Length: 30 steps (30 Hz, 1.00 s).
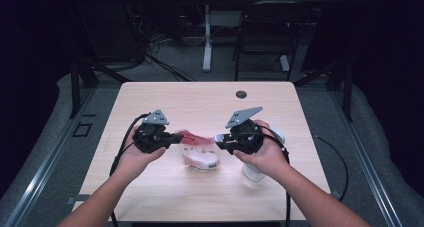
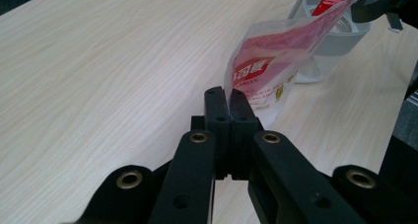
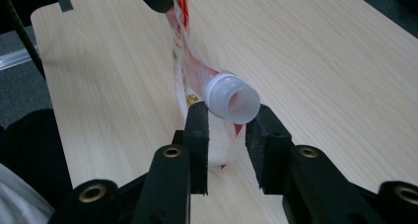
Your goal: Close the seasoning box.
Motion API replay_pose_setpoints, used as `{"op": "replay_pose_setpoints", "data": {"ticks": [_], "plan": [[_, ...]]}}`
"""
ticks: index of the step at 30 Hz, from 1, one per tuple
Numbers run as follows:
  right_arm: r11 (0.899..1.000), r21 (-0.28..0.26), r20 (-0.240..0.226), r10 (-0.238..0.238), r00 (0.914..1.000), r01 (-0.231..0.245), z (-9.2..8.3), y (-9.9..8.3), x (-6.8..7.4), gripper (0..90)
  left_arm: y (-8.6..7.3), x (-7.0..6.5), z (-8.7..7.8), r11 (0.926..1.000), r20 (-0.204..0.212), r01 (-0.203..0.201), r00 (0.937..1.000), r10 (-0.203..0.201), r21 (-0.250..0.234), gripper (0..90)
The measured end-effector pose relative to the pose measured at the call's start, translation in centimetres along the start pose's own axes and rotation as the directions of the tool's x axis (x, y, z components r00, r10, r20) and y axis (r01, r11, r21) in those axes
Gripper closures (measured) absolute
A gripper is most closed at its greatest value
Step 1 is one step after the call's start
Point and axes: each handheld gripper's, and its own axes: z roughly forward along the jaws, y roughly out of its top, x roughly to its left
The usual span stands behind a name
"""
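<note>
Hands hold two tongs over the middle of the table (image 1: 150, 94), a bit nearer its front edge.

On the left, the left gripper (image 1: 176, 138) points to the right. Its jaws are pressed tight together, and they pinch one end of the pouch (image 1: 199, 148) flat between them. From the left gripper view, the pouch (image 2: 268, 68) is clear with red print and rises up and away from the jaws.

In the middle, the pouch hangs between the two tongs. Its lower part sags down close to the table top. I cannot tell if it touches the wood.

On the right, the right gripper (image 1: 220, 139) points to the left. Its jaws are partly spread, and the white spout (image 3: 231, 98) of the pouch sits just above and between their tips. The neck of the pouch runs down into the gap. I cannot tell if the pads press on it.

Past the right hand, near the right edge of the table, stands a cup (image 1: 252, 171). In the left gripper view the cup (image 2: 328, 41) is just behind the pouch.
</note>
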Motion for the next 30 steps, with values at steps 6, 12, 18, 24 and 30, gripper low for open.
{"op": "replay_pose_setpoints", "data": {"ticks": [6,12,18,24,30], "plan": [[1.000,0.028,0.007,-0.001,1.0000,0.001,-1.0,-0.9,-0.1,71.2,0.6,-0.8,0.7,0.9998,0.019,-0.020,0.9996,0.020,-0.004,90.0],[0.999,0.042,0.011,0.000,0.9999,0.000,-1.4,-1.3,-0.3,71.1,0.5,-1.2,1.2,0.9995,0.035,-0.030,0.9989,0.030,-0.002,90.0],[0.999,0.044,0.003,0.006,1.0000,-0.006,-1.2,-1.8,-0.4,70.5,0.3,-1.1,1.1,0.9994,0.047,-0.034,0.9983,0.035,-0.006,88.7],[0.998,0.057,-0.008,0.009,0.9999,-0.009,-1.3,-1.9,-0.3,68.4,0.2,-1.1,0.8,0.9995,0.046,-0.033,0.9984,0.033,-0.004,83.3],[0.998,0.065,-0.005,-0.008,1.0000,0.008,-1.9,-1.8,-0.1,67.9,-0.1,-0.9,0.3,0.9997,0.042,-0.023,0.9989,0.023,-0.012,78.3]]}}
